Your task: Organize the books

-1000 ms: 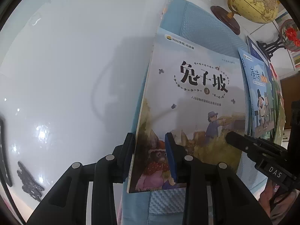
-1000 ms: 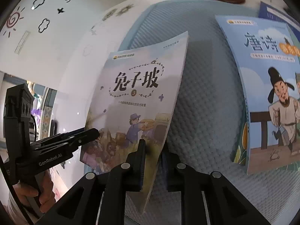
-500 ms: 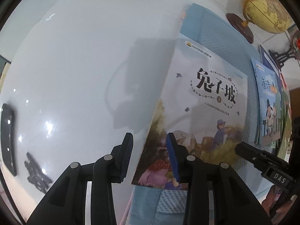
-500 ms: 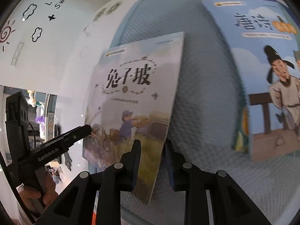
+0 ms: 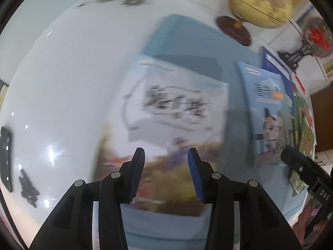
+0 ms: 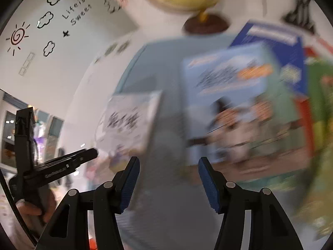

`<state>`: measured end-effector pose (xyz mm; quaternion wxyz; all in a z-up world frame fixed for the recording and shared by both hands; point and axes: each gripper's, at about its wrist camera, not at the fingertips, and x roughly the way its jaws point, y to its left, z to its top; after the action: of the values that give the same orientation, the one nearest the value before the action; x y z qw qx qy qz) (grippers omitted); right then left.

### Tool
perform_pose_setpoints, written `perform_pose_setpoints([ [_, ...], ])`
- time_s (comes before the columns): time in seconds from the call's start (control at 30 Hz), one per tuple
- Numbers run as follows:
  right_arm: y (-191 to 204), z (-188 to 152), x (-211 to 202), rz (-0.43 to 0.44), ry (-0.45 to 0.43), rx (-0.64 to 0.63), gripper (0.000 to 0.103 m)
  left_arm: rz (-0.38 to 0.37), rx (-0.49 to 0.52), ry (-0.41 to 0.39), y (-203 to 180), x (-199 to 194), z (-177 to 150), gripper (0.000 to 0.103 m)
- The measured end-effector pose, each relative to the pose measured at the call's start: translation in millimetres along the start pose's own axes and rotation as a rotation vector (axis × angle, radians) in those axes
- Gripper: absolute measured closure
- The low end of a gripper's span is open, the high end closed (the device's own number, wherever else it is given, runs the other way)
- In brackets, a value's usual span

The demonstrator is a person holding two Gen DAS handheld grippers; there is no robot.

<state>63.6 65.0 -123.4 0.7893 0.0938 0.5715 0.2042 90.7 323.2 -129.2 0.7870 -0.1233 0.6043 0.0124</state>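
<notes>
Judged mostly done for one volume: pale paperback picture book with a black brush-lettered title [image 5: 174, 112] laid face up on a light-blue textured mat [image 5: 187, 41], on the glossy white counter [image 5: 62, 73], free of both tools. Just beside it on the mat, to its right in the left wrist view, a blue paperback with a cartoon robed figure on the cover [image 5: 268, 112], overlapping a dark-blue book and green-and-red covers further right. Left to do, probably: squaring the pale book up with that overlapped row, or fetching another. Hard to say which, with both views badly smeared by motion.

Left gripper [image 5: 164, 156] pointing steeply down over the lower half of the pale book, jaws just been opening, now moderately parted. Nothing pinched; only the cover showing through the gap, underneath. Right gripper [image 6: 168, 162] angled down over bare mat between the two paperbacks, jaws likewise just been opening and standing wider, nothing between the pads. Seen low on the left of the right wrist view: the left gripper's black fingers, with a person's hand [image 6: 35, 206] wrapped round its handle. Beyond the mat, a yellow desk globe on a dark wooden base [image 5: 258, 0], well clear of both tools.
</notes>
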Motion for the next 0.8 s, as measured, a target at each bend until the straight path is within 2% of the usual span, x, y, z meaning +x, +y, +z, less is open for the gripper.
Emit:
perform_pose_setpoints([
  [0.07,-21.4,5.6,-14.9,-0.070,-0.052,-0.022,0.046,-0.025,0.021,-0.010,-29.1,6.1,5.6,0.063],
  [0.17,-63.0,20.0,-25.6,-0.143,-0.076,-0.034,0.046,-0.064,0.052,-0.026,-72.8,19.4,12.9,0.063],
  [0.23,-84.9,29.9,-28.1,-0.155,-0.075,-0.030,0.046,-0.081,0.069,-0.024,-99.0,32.6,19.1,0.063],
  [0.3,-107.3,39.3,-28.3,-0.124,-0.099,-0.047,0.046,-0.040,0.090,-0.040,-118.2,46.3,25.9,0.063],
  [0.4,-125.6,49.3,-21.9,-0.139,-0.077,-0.084,0.046,0.028,0.087,-0.027,-124.2,61.0,30.2,0.062],
  [0.43,-129.2,52.4,-16.9,-0.126,-0.065,-0.093,0.046,0.014,0.070,-0.038,-121.0,62.1,31.0,0.061],
  [0.47,-130.2,54.0,-11.4,-0.115,-0.054,-0.101,0.046,-0.004,0.052,-0.049,-119.3,62.3,31.8,0.056],
  [0.57,-132.7,57.2,7.6,-0.102,-0.002,-0.130,0.045,0.016,0.000,-0.040,-118.5,68.3,36.0,0.041],
  [0.6,-131.2,57.3,15.3,-0.099,0.017,-0.142,0.044,0.023,-0.013,-0.044,-117.3,67.5,35.5,0.041],
  [0.63,-129.3,57.1,16.6,-0.102,-0.002,-0.163,0.036,0.028,-0.028,-0.049,-115.4,66.6,34.5,0.041],
  [0.67,-124.4,57.2,19.7,-0.109,-0.008,-0.193,0.023,0.018,-0.052,-0.049,-112.3,66.5,33.4,0.041],
  [0.77,-109.9,55.6,30.7,-0.103,0.007,-0.254,0.006,-0.042,-0.084,-0.025,-109.7,72.3,32.8,0.040],
  [0.8,-104.9,54.9,34.1,-0.121,0.014,-0.276,0.005,-0.050,-0.071,-0.023,-112.3,72.8,33.9,0.040],
])
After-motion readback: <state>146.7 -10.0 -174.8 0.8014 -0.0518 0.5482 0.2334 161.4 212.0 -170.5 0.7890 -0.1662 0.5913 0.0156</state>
